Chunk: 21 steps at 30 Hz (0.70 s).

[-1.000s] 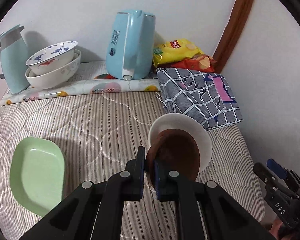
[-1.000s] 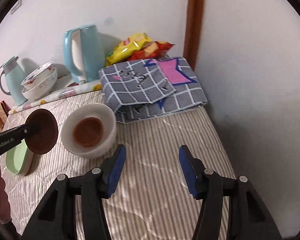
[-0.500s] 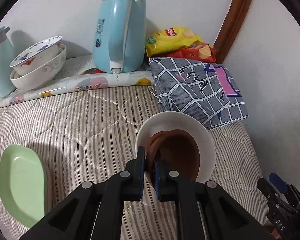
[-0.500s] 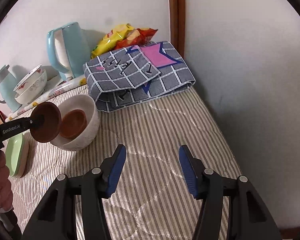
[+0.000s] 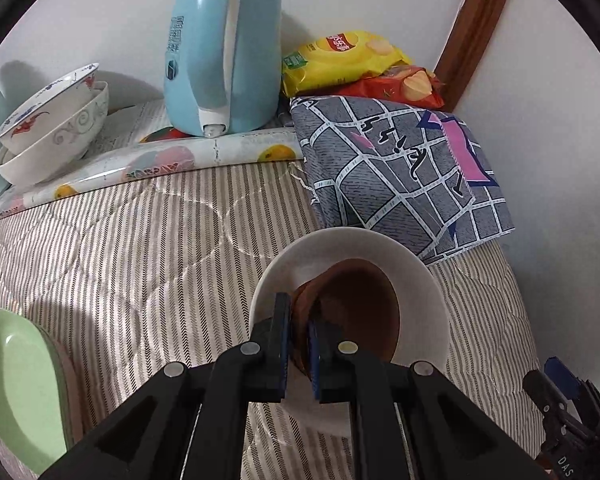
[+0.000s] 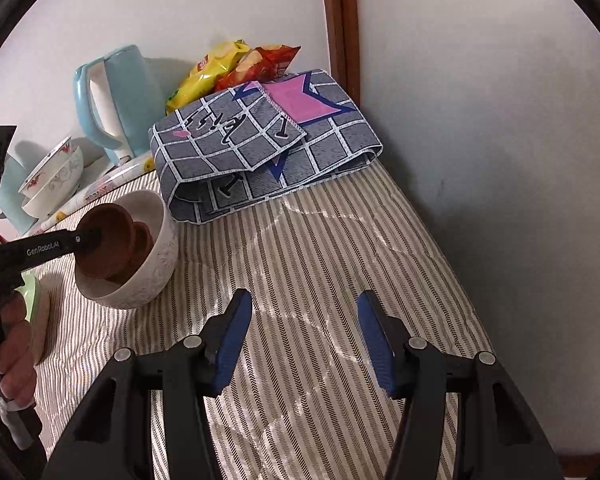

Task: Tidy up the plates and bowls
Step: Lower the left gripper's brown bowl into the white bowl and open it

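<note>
My left gripper [image 5: 299, 334] is shut on the rim of a small brown bowl [image 5: 360, 304] and holds it tilted inside a white bowl [image 5: 428, 300] on the striped quilt. In the right wrist view the brown bowl [image 6: 108, 240] leans in the white bowl [image 6: 156, 264] over a second brown bowl [image 6: 142, 240]. My right gripper [image 6: 302, 340] is open and empty above the quilt, right of the white bowl. A green plate [image 5: 20, 392] lies at the left. Two patterned bowls [image 5: 52, 136] are stacked at the back left.
A light blue kettle [image 5: 224, 48] stands at the back on a fruit-print mat [image 5: 140, 164]. A folded grey checked cloth [image 5: 400, 168] lies right of it, with snack bags [image 5: 340, 60] behind. The wall [image 6: 500, 120] is close on the right.
My left gripper has carried the brown bowl right and down into the white bowl, onto the other brown bowl. My right gripper has stayed open and shifted a little.
</note>
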Each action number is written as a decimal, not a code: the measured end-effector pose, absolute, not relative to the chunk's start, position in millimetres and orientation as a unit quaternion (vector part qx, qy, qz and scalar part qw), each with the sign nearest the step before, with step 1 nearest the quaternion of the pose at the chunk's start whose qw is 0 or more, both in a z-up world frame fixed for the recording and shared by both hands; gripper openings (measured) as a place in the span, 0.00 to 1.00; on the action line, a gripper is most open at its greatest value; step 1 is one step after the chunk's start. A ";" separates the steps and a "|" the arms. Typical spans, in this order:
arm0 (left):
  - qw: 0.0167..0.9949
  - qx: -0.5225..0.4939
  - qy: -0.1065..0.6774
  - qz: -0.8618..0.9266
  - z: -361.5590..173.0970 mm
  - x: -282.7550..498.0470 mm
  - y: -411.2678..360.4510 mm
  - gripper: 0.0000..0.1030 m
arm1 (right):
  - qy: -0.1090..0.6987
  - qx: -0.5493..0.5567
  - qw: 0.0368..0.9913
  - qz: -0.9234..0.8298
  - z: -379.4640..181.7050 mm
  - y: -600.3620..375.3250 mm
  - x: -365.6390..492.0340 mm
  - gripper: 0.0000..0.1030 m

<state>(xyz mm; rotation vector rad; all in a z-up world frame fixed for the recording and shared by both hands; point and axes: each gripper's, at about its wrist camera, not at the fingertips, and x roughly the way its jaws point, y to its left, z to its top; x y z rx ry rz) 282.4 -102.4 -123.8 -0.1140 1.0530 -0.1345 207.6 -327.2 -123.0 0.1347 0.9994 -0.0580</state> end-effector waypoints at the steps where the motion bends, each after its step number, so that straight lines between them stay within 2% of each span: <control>1: 0.860 -0.055 0.504 -0.065 -125.1 283.3 -102.3 0.08 | 0.481 0.063 0.874 -0.027 -124.9 -326.5 208.2 0.53; 21: 0.844 -0.075 0.524 -0.086 -132.6 289.5 -103.9 0.10 | 0.485 0.046 0.873 -0.003 -124.6 -305.0 215.7 0.53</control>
